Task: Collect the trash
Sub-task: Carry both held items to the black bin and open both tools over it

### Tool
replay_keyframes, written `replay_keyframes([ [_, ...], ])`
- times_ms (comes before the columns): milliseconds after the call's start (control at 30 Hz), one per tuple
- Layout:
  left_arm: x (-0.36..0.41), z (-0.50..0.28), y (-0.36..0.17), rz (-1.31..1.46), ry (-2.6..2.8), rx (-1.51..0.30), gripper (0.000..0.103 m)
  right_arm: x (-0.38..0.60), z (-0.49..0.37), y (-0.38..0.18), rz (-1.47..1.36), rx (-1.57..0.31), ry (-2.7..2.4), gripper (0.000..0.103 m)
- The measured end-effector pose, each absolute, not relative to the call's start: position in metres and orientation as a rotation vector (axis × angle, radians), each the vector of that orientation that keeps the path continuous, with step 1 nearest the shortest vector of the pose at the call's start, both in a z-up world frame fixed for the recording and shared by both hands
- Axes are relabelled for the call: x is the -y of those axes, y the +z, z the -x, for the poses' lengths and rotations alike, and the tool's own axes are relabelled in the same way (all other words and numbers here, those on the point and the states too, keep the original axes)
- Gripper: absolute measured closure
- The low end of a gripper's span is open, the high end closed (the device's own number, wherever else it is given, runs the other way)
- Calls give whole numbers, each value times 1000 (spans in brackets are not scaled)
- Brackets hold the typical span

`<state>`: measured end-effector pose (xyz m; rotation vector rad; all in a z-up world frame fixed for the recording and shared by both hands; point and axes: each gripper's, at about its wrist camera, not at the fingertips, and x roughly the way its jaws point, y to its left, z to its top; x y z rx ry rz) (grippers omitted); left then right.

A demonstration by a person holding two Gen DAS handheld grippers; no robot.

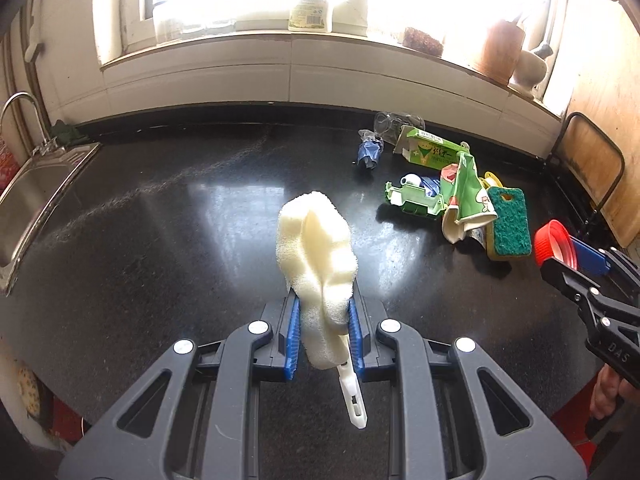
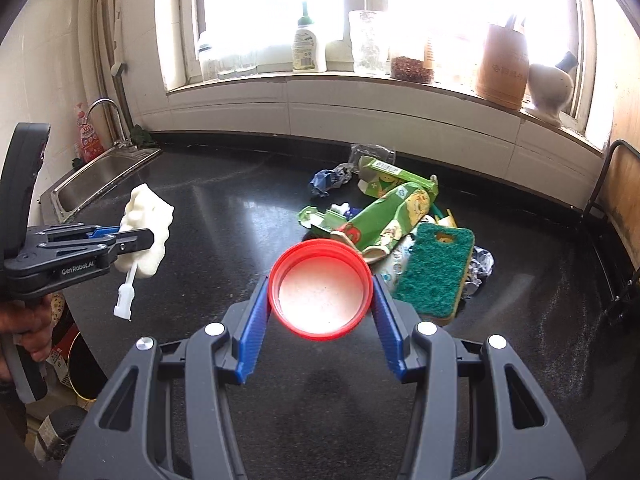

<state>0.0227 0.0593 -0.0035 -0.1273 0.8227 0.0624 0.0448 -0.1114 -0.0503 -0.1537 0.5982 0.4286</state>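
Black stone counter [image 1: 160, 208]: left gripper [image 1: 324, 332] clamps a cream sponge brush [image 1: 320, 248]; right gripper [image 2: 320, 300] grips a red plastic lid [image 2: 320, 288], nearer the litter pile [image 2: 384, 208] ahead-right.

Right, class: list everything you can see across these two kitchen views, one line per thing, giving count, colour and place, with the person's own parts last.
sponge head: one, cream with a white stub, held between the left fingers.
lid: one, red, held between the right fingers.
scouring pad: one, green on yellow, right of the pile.
cartons: two, green, opened, in the pile.
wrapper: one, green printed, over the pile.
blue wrapper: one, crumpled, left of the pile.
counter: one, black, glossy.
sink: one, steel, far left.
bottle: one, white and green, on the windowsill.
left gripper: closed on the sponge head.
right gripper: closed on the lid.
hand: one, on the left gripper's handle.
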Motion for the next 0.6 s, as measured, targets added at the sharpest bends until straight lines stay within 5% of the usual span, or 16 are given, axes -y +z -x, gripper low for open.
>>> replay_keyframes([
  [333,-175,112,5,200,374,-753,83,-41,-12,-47,186,-615,767,53],
  [600,-298,254,-53,380,704,-816,83,-233,71,-84,290,-751,1231,53],
])
